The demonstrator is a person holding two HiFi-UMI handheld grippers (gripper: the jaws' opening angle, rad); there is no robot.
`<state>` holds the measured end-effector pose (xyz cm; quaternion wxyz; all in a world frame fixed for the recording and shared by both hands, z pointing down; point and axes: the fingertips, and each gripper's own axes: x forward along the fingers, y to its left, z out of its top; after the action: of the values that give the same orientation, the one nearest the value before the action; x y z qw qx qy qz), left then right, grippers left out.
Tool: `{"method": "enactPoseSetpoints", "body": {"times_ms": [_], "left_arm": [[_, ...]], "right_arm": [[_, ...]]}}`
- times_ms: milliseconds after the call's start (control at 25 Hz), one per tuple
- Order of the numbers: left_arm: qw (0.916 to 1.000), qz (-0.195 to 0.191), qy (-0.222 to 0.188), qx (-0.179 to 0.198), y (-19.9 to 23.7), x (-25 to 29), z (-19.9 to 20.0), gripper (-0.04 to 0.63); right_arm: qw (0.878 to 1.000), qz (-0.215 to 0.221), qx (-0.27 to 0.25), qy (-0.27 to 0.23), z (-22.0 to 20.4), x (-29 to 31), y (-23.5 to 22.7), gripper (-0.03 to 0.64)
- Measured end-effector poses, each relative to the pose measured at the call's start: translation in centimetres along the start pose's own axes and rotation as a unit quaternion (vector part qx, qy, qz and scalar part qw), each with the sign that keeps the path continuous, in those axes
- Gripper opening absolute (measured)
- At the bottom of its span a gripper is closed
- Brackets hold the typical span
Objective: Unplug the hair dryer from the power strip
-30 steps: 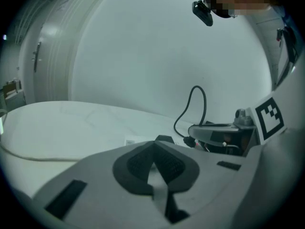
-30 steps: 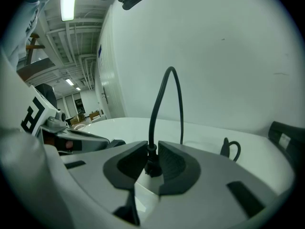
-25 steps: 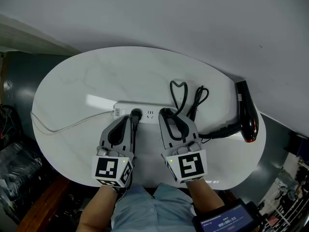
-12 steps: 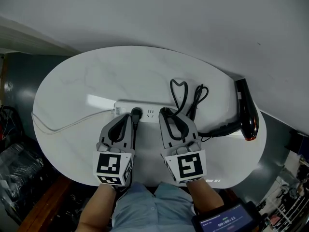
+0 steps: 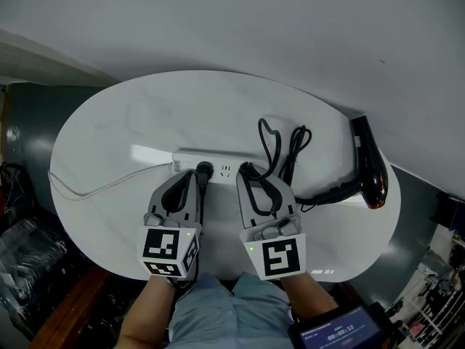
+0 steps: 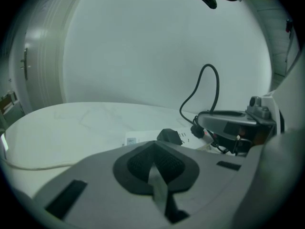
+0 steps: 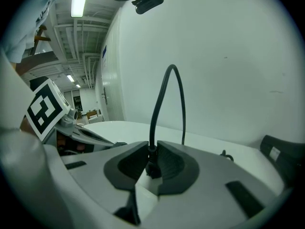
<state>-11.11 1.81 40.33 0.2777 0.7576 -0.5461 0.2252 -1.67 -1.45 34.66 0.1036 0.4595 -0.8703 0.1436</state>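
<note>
A white power strip [image 5: 218, 158] lies across the middle of the round white table [image 5: 109, 129]. My right gripper [image 5: 247, 171] [image 7: 151, 168] is shut on the hair dryer's black plug [image 7: 152, 165], held just above the strip's right part. Its black cord [image 5: 270, 142] [image 7: 164, 94] arches up out of the jaws and loops toward the black hair dryer [image 5: 370, 167] at the table's right edge. My left gripper [image 5: 193, 183] [image 6: 155, 168] is shut with nothing in it, tips down at the strip's near edge. Beside it, another black plug [image 5: 204, 170] [image 6: 169, 136] sits in the strip.
The strip's white lead [image 5: 94, 189] runs off the table's left edge. The right gripper's body [image 6: 238, 128] shows at the right of the left gripper view. A plain wall [image 5: 290, 35] stands close behind the table. A phone screen [image 5: 341, 333] sits near the person's lap.
My right gripper has risen and tipped with the plug in its jaws, and the cord loops and hair dryer shifted slightly. The left gripper stayed put.
</note>
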Motion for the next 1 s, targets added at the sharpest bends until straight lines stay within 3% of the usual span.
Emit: {"method": "enactPoseSetpoints", "body": {"times_ms": [240, 400, 480, 640, 1000], "left_arm": [[0.9999, 0.008, 0.002, 0.012, -0.1, 0.2, 0.0, -0.003], [0.9999, 0.009, 0.005, 0.011, -0.1, 0.1, 0.0, -0.003], [0.9999, 0.011, 0.007, 0.010, -0.1, 0.0, 0.1, -0.003], [0.9998, 0.014, 0.008, 0.009, -0.1, 0.0, 0.1, -0.003], [0.9997, 0.020, 0.007, 0.008, 0.0, 0.0, 0.1, -0.003]], "right_arm": [[0.997, 0.012, 0.012, 0.074, -3.3, -0.4, -0.6, 0.051], [0.999, 0.009, 0.008, 0.042, -2.4, 0.0, -0.6, 0.054], [0.999, 0.011, -0.015, 0.033, -2.0, 0.3, -0.6, 0.058], [0.990, 0.018, -0.099, 0.103, -4.1, 0.2, -0.4, 0.094], [0.986, 0.021, -0.114, 0.118, -4.6, 0.0, -0.1, 0.084]]}}
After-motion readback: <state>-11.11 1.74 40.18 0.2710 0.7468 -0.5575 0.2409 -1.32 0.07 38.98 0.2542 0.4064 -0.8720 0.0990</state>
